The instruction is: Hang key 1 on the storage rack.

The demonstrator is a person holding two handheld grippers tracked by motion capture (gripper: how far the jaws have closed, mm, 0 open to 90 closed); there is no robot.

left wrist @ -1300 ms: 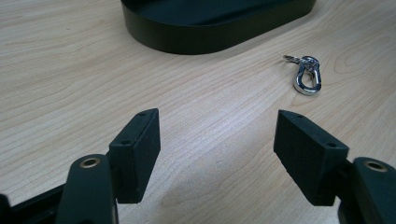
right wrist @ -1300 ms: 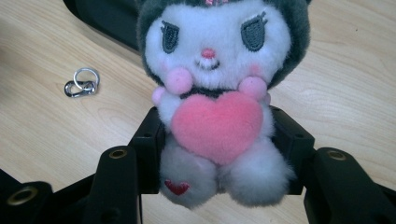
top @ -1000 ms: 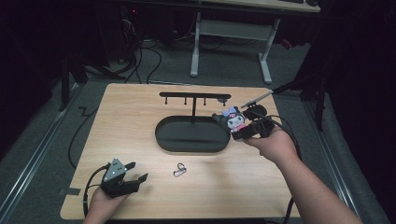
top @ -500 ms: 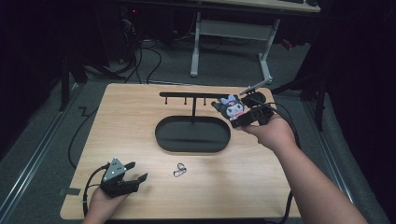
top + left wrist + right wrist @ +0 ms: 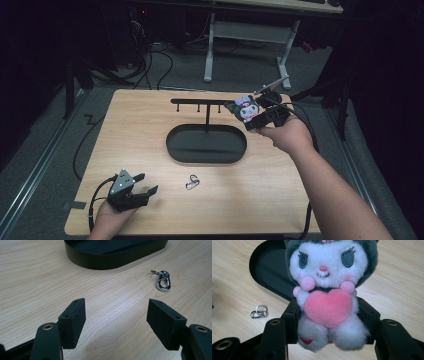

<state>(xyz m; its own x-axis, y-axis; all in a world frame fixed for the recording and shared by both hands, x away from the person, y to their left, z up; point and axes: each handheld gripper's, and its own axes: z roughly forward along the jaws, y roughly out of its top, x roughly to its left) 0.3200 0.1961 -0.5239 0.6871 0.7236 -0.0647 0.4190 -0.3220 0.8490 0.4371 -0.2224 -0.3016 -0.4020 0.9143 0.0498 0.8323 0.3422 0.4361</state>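
I see the wooden table (image 5: 150,125) with the black oval stand (image 5: 206,144) mid-far; my right gripper (image 5: 260,120) clamps the plush toy (image 5: 245,108) above the stand's right end; my left gripper (image 5: 142,189) rests empty, jaws apart, near-left, metal clasp (image 5: 192,182) just right of it
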